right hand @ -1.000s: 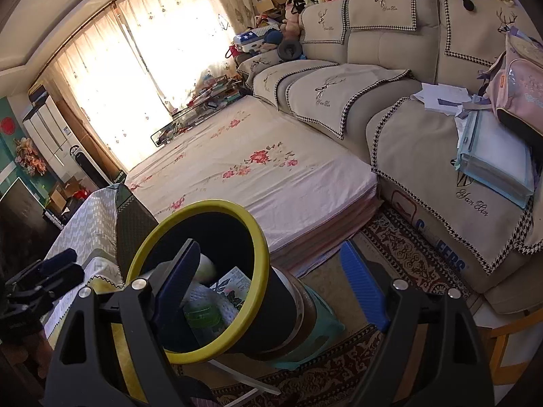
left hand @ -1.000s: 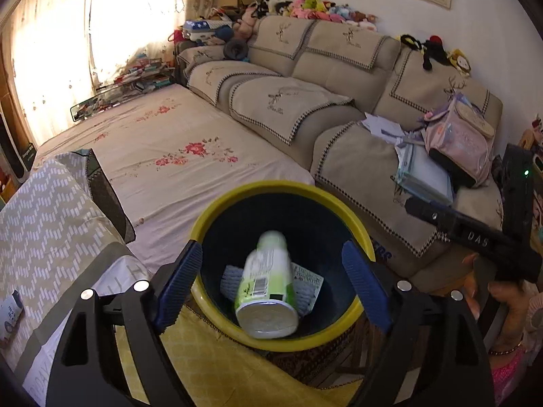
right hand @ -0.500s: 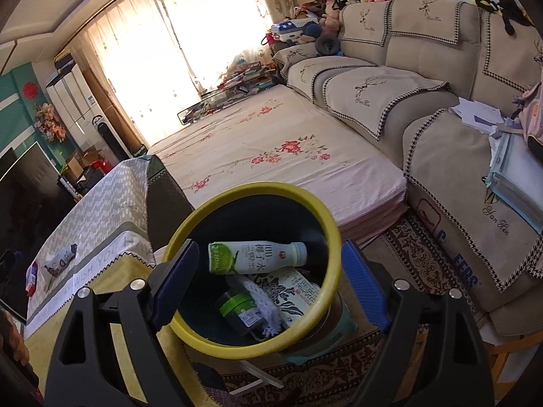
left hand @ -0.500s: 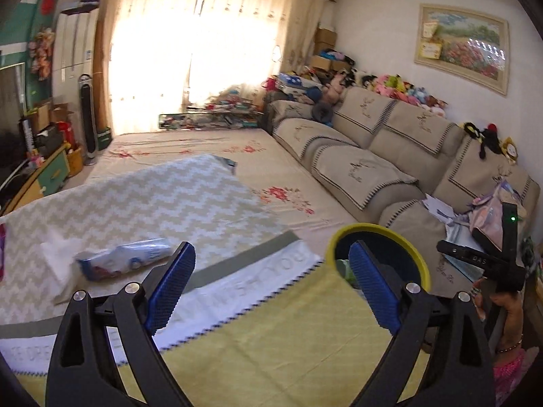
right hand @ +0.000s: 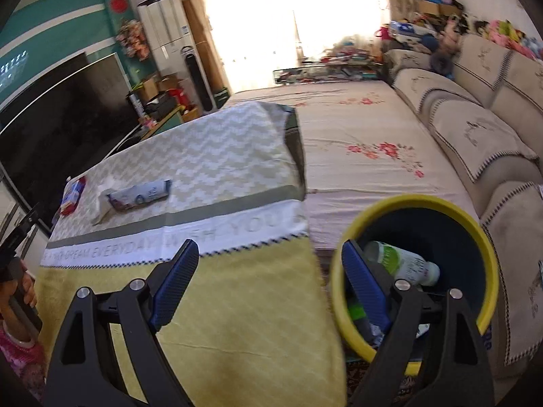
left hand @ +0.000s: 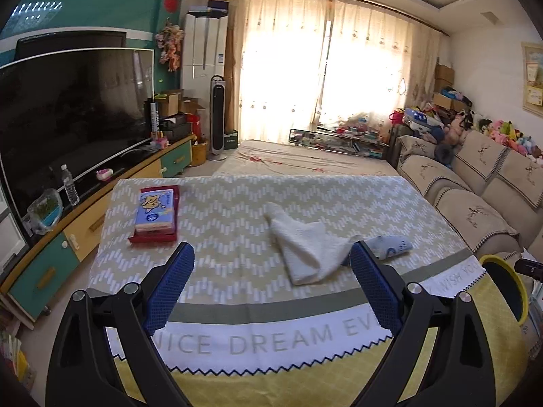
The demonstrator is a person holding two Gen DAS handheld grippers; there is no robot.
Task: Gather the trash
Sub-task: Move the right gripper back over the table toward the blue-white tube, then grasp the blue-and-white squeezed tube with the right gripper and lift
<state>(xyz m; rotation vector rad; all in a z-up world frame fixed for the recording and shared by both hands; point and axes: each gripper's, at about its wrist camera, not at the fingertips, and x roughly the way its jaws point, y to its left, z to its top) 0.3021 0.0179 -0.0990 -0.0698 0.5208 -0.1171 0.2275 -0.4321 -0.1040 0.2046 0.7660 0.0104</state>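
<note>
Task partly done, by the look of it. Bin (right hand: 417, 210) with the yellow rim sits on the floor just off the bench corner and already holds a white-and-green bottle (right hand: 404, 264) plus some paper and a green-labelled item lower down.

Left on the bench (left hand: 237, 271): a crumpled white tissue (left hand: 305, 247) mid-cloth, and a blue-printed wrapper (left hand: 390, 246) touching its right edge. Both look like trash. Red tray with the tissue pack (left hand: 156, 215) at the far left is probably not trash; can't be sure.

Left gripper (left hand: 271, 285): spread wide, nothing between the pads, pointed at the tissue from the near edge of the bench, not touching it.

Right gripper (right hand: 268, 285): also wide and empty, over the yellow part of the cloth, right finger in front of the bin rim.

Judgement: at least two pickups remain; the tissue seems next for the left.
</note>
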